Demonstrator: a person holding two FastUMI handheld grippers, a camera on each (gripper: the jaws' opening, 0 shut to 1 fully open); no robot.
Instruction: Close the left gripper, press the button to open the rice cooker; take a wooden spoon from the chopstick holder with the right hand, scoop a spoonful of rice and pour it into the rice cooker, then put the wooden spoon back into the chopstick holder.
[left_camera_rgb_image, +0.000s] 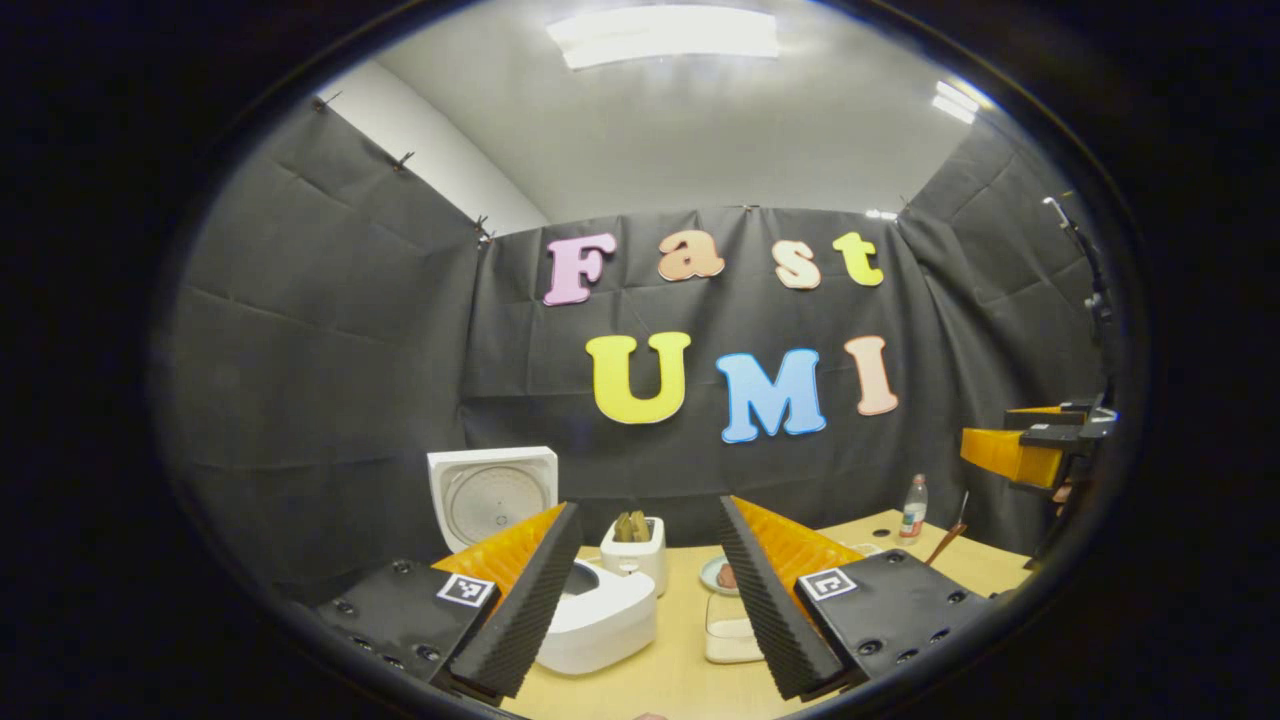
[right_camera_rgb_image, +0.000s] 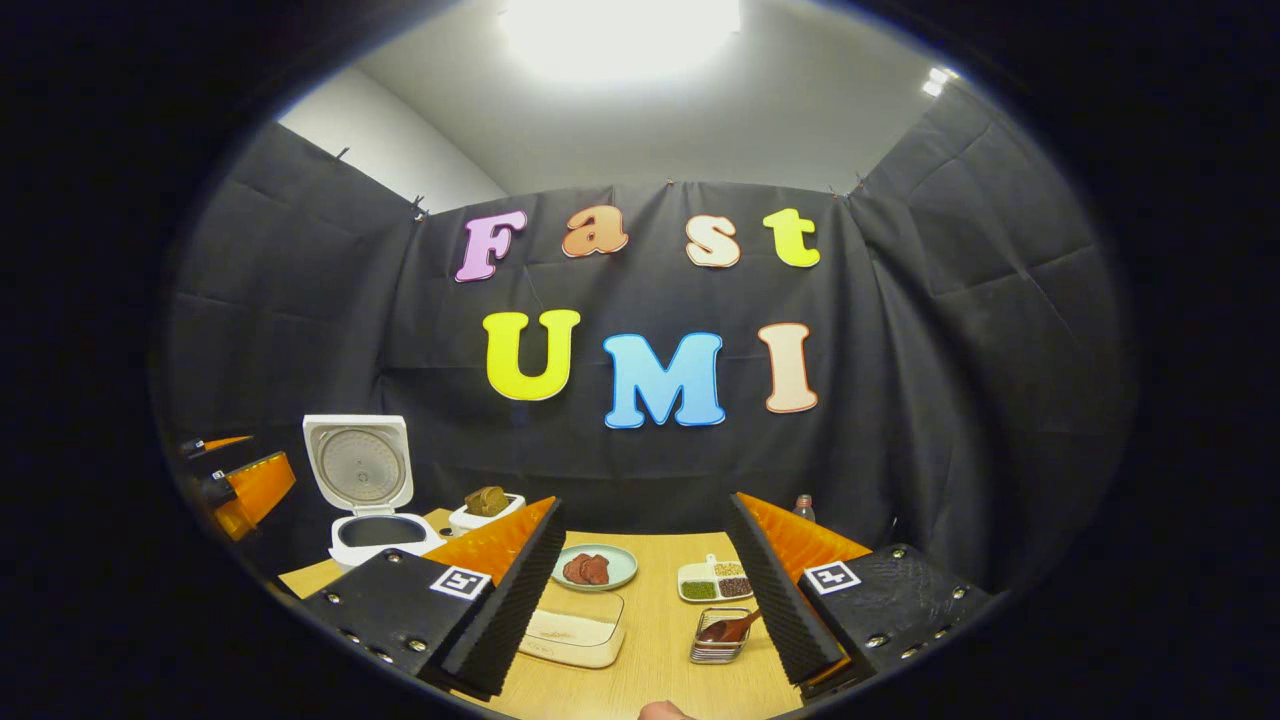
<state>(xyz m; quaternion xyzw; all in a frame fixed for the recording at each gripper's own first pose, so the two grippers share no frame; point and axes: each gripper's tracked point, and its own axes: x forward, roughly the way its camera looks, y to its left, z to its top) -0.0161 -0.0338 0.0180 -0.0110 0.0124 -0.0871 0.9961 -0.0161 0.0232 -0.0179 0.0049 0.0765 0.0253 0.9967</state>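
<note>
Rice cooker (right_camera_rgb_image: 365, 500): white, sitting toward the tabletop's (right_camera_rgb_image: 650, 640) far left corner, its lid standing upright and open so the dark inner pot is facing up, ready to be filled; the button step is judged done. Toaster (right_camera_rgb_image: 487, 508): white, standing just right of the cooker along the far edge, brown slices showing in its slots. Left gripper (left_camera_rgb_image: 645, 590): hanging above the near edge with its fingers spread wide apart and holding nothing, seemingly resting clear of the work. Rice container (right_camera_rgb_image: 570, 635): clear and shallow, a pale layer lying in it, sitting toward the near edge at middle, judged within easy reach for scooping. Plate (right_camera_rgb_image: 594, 567): pale green, carrying dark red pieces, lying behind the container. Divided dish (right_camera_rgb_image: 715, 580): white, holding green, yellow and dark grains, lying right of the plate. Chopstick holder (right_camera_rgb_image: 720, 640): a small wire basket, sitting near the right part of the near edge. Wooden spoon (right_camera_rgb_image: 728, 628): dark reddish-brown, its bowl lying in the holder, not yet taken. Right gripper (right_camera_rgb_image: 645, 600): hovering above the near edge, jaws apart and empty, the holder lying just inside its right finger. Bottle (right_camera_rgb_image: 802, 508): standing at the far right edge.
</note>
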